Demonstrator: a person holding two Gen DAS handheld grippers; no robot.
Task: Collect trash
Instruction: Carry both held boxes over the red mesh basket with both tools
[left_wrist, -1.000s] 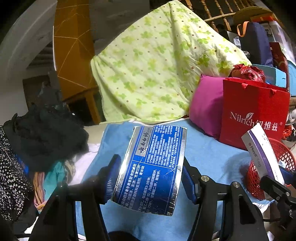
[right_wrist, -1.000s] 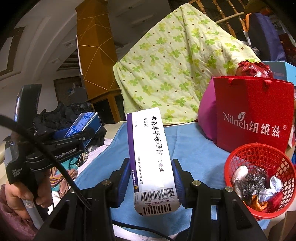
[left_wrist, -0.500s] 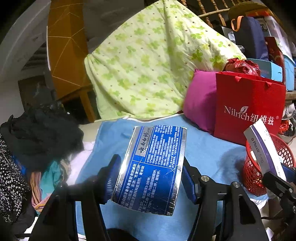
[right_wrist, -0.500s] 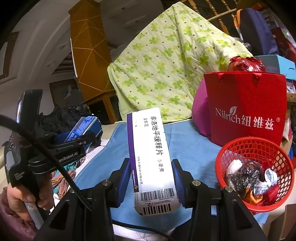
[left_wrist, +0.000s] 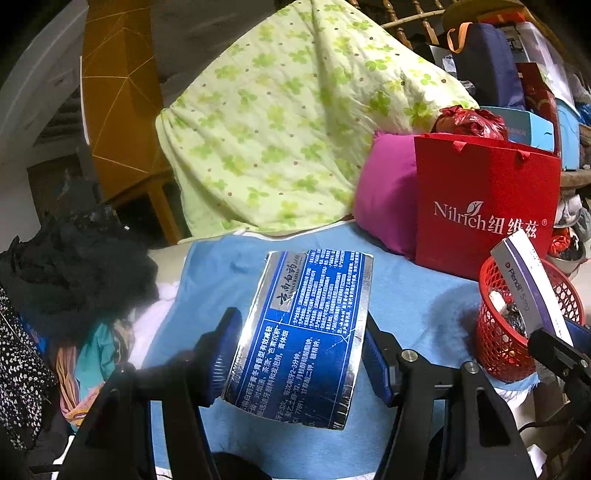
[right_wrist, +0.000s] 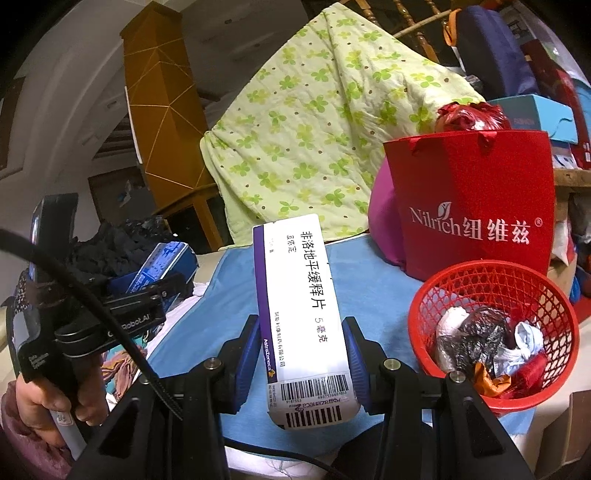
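Landmark = red mesh basket (right_wrist: 495, 332), on the blue cloth (left_wrist: 413, 295) at the right of both views.

Far left of the basket: pile of dark clothes (left_wrist: 70, 273) with patterned fabric below it, off the cloth's left edge. Person's hand (right_wrist: 40, 402) grips the left gripper's handle, low left in the right wrist view.

Left gripper (left_wrist: 299, 358): well left of the basket, jaws pinching a flattened blue-and-silver toothpaste box (left_wrist: 306, 339), pads on both long edges. Box is held above the cloth, tilted a bit, printed side toward camera. Same box (right_wrist: 162, 266) seen edge-on from the right wrist view.

Behind and left of the basket: green clover-print quilt (left_wrist: 295, 122) draped in a heap, orange wooden column (left_wrist: 118, 92) further left.

Right gripper (right_wrist: 301, 354): just left of the basket, jaws pinching a white-and-purple medicine box (right_wrist: 303, 317) by its lower half, barcode end toward camera, box upright-ish, above the cloth. In the left wrist view this box (left_wrist: 532, 288) overlaps the basket's front rim; contact cannot be told.

Basket: holds crumpled wrappers, white, black, orange and red bits (right_wrist: 480, 343).

Directly behind the basket: red paper bag (right_wrist: 476, 206) with white lettering, magenta pillow (left_wrist: 388, 199) at its left side, touching it.
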